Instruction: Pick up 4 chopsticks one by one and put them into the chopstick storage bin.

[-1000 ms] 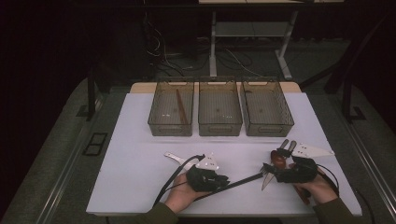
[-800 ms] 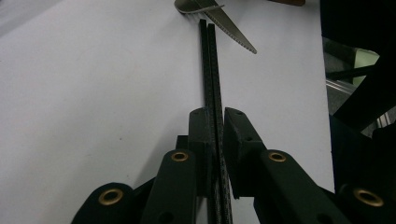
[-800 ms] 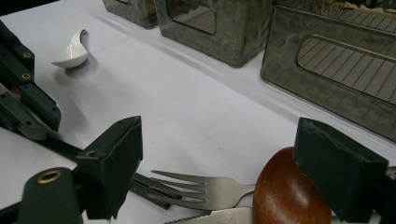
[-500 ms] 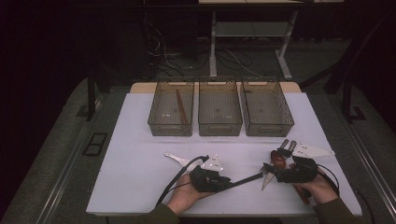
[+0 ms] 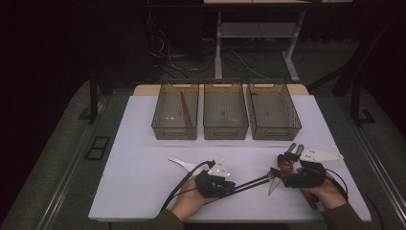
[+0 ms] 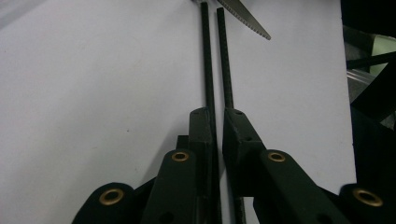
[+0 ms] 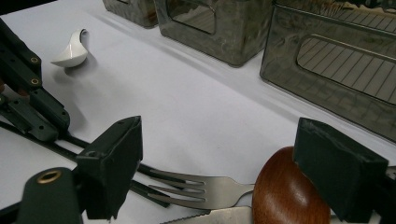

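White table [image 5: 143, 163], black ridged chopsticks [image 6: 217, 60]

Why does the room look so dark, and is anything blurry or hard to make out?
High view: light falls on the white table while the surroundings sink into black, and the small cutlery is dim. Left gripper view: the near jaws are soft, the black chopsticks sharper. Right gripper view: the wooden spoon is blurred close up; the clear bins catch faint reflections.

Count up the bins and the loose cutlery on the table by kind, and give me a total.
Bins: 3
Black chopsticks: 2
Spoons, one white and one wooden: 2
Fork: 1
Knife: 1
Total: 9
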`<state>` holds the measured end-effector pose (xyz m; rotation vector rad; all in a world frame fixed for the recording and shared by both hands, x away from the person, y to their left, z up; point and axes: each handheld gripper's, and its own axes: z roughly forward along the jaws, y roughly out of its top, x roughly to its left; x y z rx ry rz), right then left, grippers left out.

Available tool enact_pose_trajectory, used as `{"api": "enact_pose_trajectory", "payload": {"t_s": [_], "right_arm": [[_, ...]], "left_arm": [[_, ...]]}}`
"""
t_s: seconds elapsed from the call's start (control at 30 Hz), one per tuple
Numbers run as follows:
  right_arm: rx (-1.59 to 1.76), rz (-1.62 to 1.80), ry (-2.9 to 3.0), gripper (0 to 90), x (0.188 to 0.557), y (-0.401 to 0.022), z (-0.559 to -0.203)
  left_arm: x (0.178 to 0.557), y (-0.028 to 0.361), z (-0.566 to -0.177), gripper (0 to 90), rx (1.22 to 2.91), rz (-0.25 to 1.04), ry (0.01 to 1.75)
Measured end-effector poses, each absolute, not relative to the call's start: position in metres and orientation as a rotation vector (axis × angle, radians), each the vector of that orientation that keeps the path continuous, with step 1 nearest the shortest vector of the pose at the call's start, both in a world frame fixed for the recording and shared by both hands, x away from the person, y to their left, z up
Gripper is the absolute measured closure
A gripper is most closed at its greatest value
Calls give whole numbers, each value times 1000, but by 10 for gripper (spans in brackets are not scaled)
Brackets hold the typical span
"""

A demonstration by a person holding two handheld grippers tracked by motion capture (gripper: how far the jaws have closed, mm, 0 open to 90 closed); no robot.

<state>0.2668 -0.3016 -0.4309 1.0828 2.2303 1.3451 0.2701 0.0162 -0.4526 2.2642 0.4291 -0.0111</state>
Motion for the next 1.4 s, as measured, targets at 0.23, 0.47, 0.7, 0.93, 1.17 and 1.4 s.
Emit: {"api": "enact_pose_trajectory", "payload": {"t_s": [0.23,0.47,0.7,0.93,1.17,1.4], "right_arm": [[1083,1343,2231,158,267,-302,-431],[1082,1343,2230,158,267,-302,-431],[1086,1342,2229,158,267,-302,-431],[1082,1337,2233,158,267,-302,-431],[1081,1335,2232,158,267,-302,-431],[1080,1336,2232,158,266,-302,-431]], "left_arm": [[271,15,-454,805,2262,-8,430],[272,11,-454,825,2260,7,439],[268,9,-454,844,2271,48,434],[267,9,-453,853,2271,57,446],[267,9,-453,853,2272,58,440],[267,11,-451,853,2257,46,434]]}}
